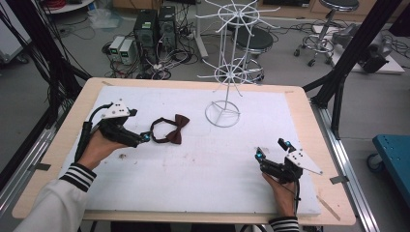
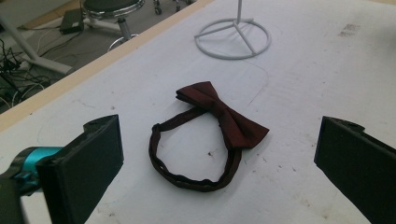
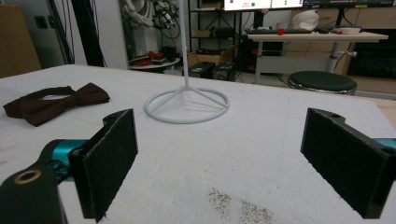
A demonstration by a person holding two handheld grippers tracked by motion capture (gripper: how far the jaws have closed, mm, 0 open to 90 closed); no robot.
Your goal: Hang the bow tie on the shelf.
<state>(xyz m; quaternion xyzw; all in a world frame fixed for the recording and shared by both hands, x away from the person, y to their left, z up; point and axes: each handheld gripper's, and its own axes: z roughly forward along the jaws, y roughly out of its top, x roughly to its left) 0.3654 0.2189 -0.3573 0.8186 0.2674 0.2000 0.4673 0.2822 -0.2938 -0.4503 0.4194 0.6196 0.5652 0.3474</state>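
Clearly the work in hand is picking up the bow tie [image 2: 210,135], and the left gripper [image 1: 143,137] is lined up for it: its jaws stand wide apart with nothing between them, the tips just beside the strap loop on the white mat [image 1: 203,169]. To do this well, I'd say the jaws should straddle the knot at the middle of the bow, where the cloth is thickest, then come down low enough to pinch fabric and not skate over it. Grabbing the thin strap alone would likely let the bow dangle and swing.

Nearer the person's side, the right gripper [image 1: 272,149] rests low on the mat, its jaws also spread and empty, well apart from the tie.

Counting from near to far: two grippers, one in each hand; one dark red bow tie with one closed strap loop, lying flat on the left half of the mat; one white wire stand [image 1: 223,113] beyond it, with a ring base and two tiers of spokes. Past the table stand two stools [image 1: 333,19].
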